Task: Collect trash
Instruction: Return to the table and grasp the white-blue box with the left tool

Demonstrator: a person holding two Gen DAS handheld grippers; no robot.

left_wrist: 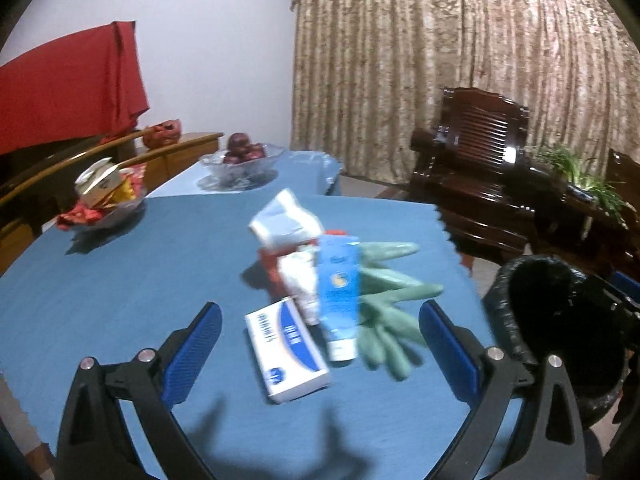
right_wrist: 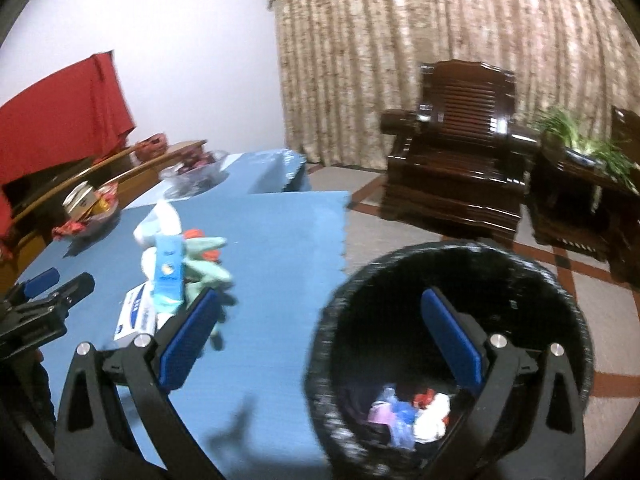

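A heap of trash lies on the blue table [left_wrist: 120,280]: a white and blue box [left_wrist: 286,350], a blue tube [left_wrist: 338,296], green gloves [left_wrist: 390,308] and a crumpled white packet [left_wrist: 284,220]. My left gripper [left_wrist: 320,344] hangs over the near end of the heap, wide open, with nothing pressed between its pads. My right gripper [right_wrist: 320,336] is open and empty, straddling the table's edge and the black trash bin [right_wrist: 348,300], which holds several scraps [right_wrist: 408,412]. The same heap, with the blue tube [right_wrist: 170,276], lies left of it.
Two glass bowls stand at the table's far left, one with snack packs [left_wrist: 104,192] and one with dark fruit [left_wrist: 244,156]. A dark wooden armchair [left_wrist: 476,176] and a potted plant [left_wrist: 576,172] stand beyond the table. The trash bin [left_wrist: 560,320] stands right of the table.
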